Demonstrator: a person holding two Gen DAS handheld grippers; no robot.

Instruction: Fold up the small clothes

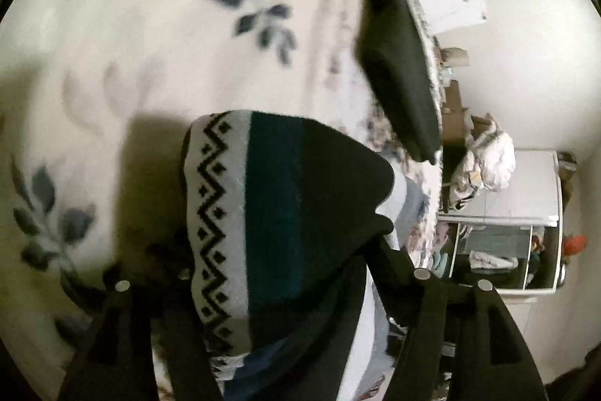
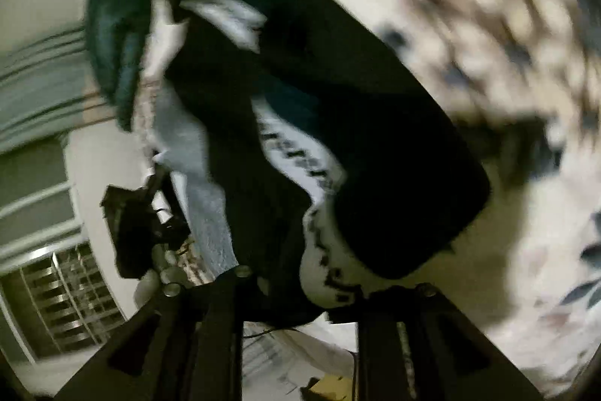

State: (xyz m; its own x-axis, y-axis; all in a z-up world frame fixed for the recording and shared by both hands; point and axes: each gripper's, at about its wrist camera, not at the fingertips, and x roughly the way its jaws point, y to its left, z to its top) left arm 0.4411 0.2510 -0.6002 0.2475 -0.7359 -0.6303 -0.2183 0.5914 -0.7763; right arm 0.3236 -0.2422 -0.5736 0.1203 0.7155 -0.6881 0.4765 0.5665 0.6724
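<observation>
A small knitted sweater (image 1: pixel 285 213), black and teal with a white zigzag band, hangs bunched over a white floral bedspread (image 1: pixel 150 44). My left gripper (image 1: pixel 278 292) is shut on its edge, which drapes between the fingers. A black sleeve (image 1: pixel 398 70) dangles to the right. In the right wrist view the same sweater (image 2: pixel 375 145) fills the middle, blurred. My right gripper (image 2: pixel 300 292) is shut on its white patterned hem. The other gripper (image 2: pixel 142 220) shows at the left, holding the far edge.
The floral bedspread (image 2: pixel 507 62) covers the bed. Beyond its edge stand a white shelf unit (image 1: pixel 526 213) with crumpled cloth (image 1: pixel 484 160) on top and cardboard boxes (image 1: pixel 458 115). A striped curtain (image 2: pixel 41 81) and a window grille (image 2: pixel 67 303) lie at the left.
</observation>
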